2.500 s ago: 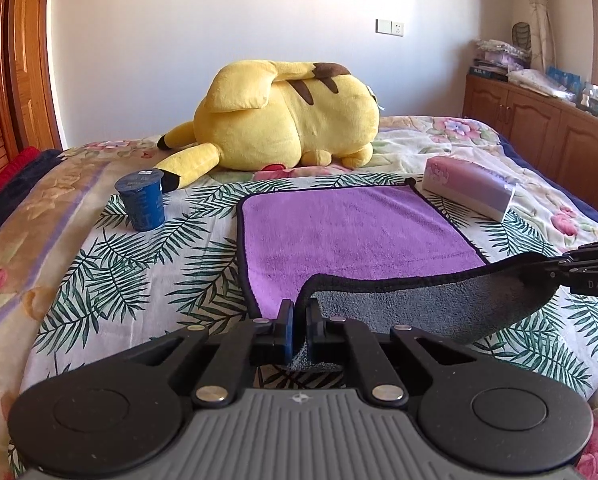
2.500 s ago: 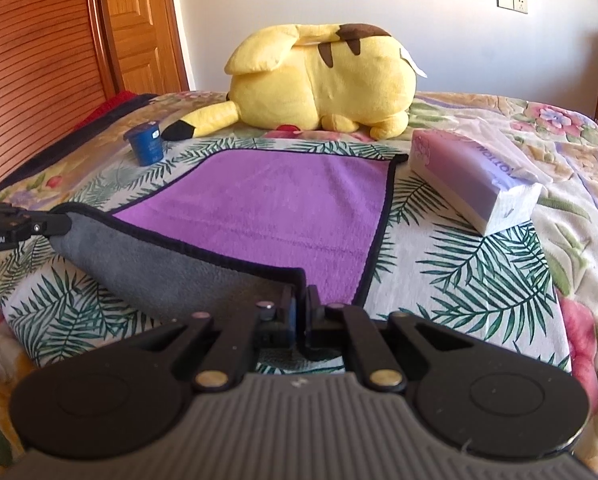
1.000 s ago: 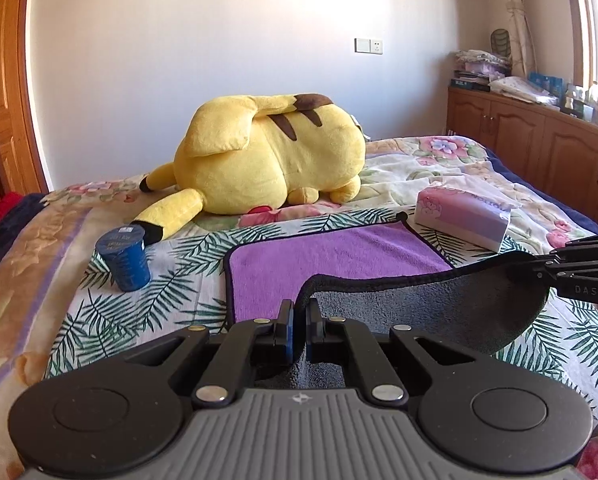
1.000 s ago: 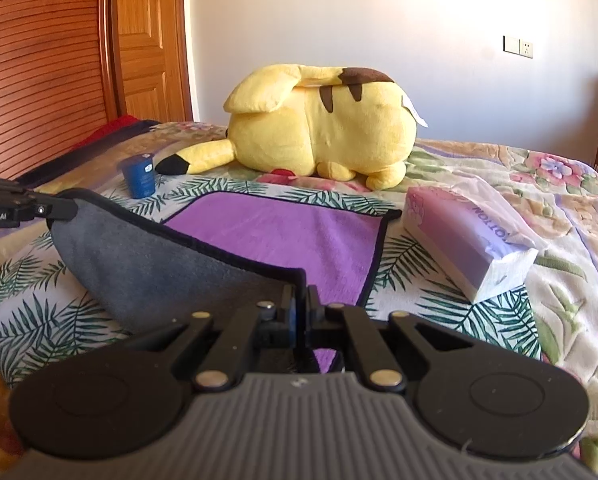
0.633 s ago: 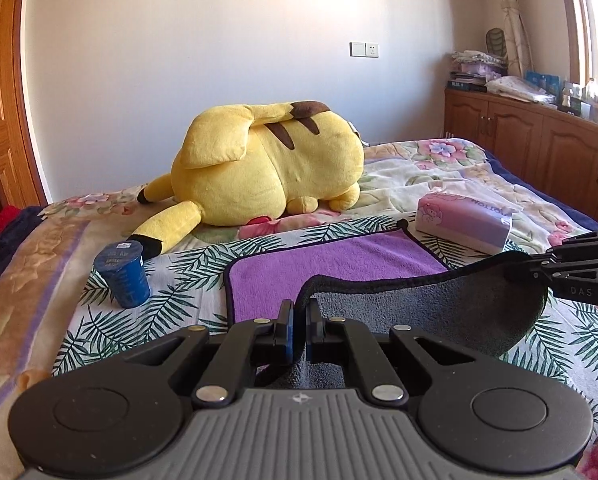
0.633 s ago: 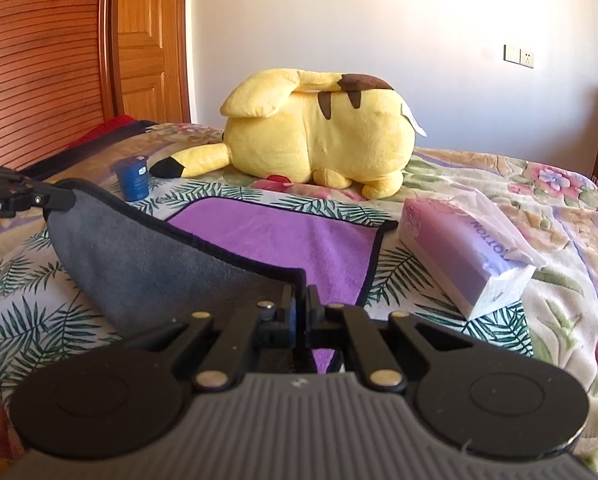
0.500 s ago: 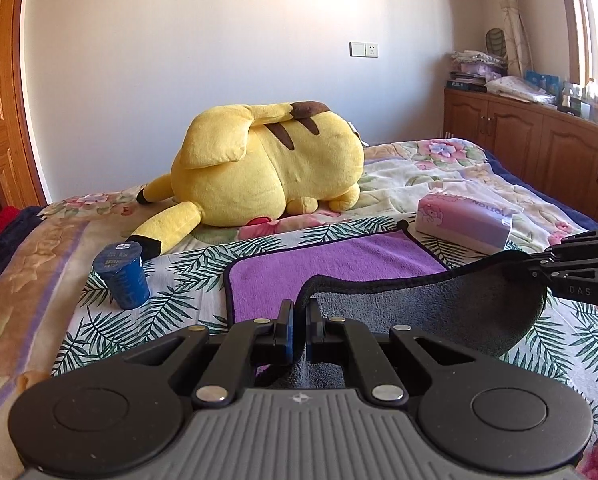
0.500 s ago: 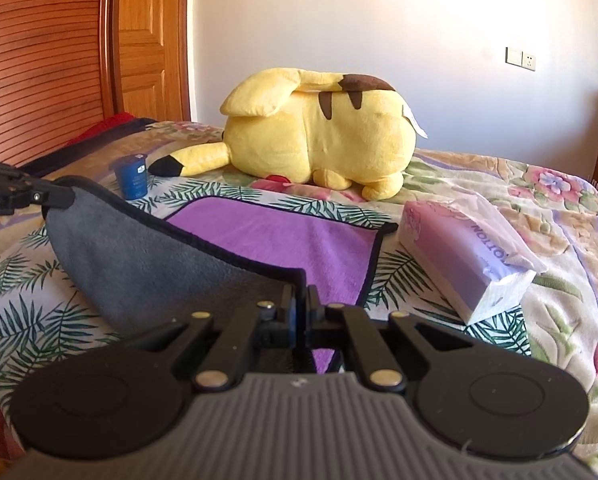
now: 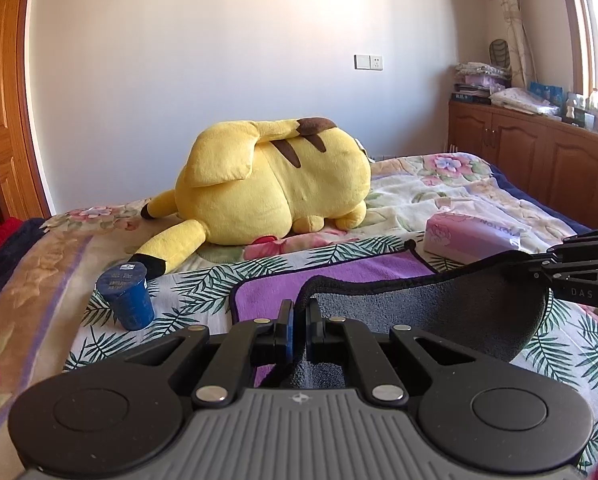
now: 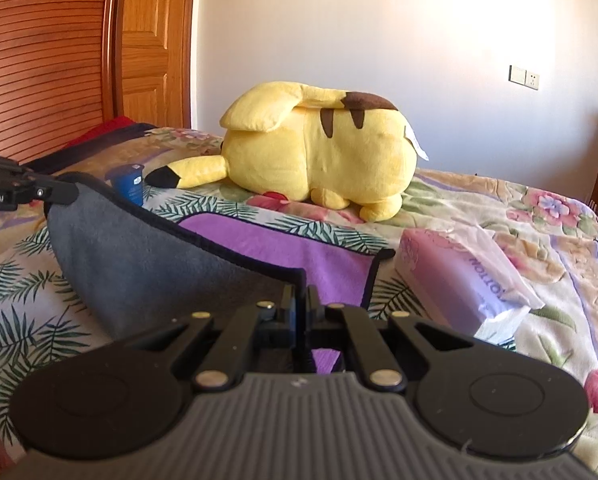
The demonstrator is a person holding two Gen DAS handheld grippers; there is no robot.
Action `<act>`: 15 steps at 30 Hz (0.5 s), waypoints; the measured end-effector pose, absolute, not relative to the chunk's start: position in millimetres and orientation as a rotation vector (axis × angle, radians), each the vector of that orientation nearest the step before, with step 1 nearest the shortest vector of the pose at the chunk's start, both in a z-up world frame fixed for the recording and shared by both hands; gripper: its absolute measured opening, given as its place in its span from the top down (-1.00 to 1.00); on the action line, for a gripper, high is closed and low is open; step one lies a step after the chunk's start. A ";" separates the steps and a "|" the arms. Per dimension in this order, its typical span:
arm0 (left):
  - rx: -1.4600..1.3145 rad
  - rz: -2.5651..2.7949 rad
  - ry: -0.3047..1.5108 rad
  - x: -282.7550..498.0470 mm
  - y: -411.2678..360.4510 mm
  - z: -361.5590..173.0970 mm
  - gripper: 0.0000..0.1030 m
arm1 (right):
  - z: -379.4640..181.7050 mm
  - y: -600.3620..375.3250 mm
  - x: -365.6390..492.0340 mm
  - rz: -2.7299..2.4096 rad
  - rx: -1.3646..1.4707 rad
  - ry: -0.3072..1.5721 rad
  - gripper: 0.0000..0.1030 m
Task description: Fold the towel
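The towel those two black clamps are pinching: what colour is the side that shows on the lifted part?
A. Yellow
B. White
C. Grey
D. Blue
C. The raised near edge of the towel, held between the left gripper and the right gripper, shows a grey underside, while the part lying flat on the bed is purple.

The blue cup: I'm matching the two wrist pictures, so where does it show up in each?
Left wrist view: the blue cup stands at lower left on the palm-print bedspread, left of the towel.
Right wrist view: the blue cup is small at upper left, just beyond the towel's lifted grey corner.
Shared landmark: the yellow plush's black tail tip lies right beside it.
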State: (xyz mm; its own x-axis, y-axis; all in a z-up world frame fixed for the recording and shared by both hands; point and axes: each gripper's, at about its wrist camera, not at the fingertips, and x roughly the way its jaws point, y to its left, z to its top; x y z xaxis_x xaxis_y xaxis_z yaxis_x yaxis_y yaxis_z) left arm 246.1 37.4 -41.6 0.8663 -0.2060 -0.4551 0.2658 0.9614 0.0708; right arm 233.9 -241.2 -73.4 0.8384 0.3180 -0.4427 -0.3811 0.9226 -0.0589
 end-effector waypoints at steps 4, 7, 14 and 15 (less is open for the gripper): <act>0.139 -0.245 0.459 250.6 37.0 -39.2 1.00 | -72.0 -241.0 236.0 0.374 -0.153 0.436 0.91; 0.148 -0.243 0.455 254.2 36.4 -37.4 1.00 | -71.7 -241.0 238.5 0.376 -0.156 0.433 0.91; 0.174 -0.240 0.423 263.1 33.9 -37.0 1.00 | -69.0 -240.6 247.3 0.374 -0.154 0.424 0.91; 0.175 -0.240 0.422 265.4 33.8 -37.0 1.00 | -68.6 -240.7 248.7 0.373 -0.156 0.421 0.91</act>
State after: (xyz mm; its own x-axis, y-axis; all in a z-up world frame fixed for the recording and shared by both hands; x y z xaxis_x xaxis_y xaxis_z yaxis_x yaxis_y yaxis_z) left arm 265.4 33.8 -37.0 0.8846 -0.1938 -0.4243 0.2659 0.9568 0.1174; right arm 248.7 -240.7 -68.6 0.8460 0.3205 -0.4261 -0.3844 0.9204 -0.0709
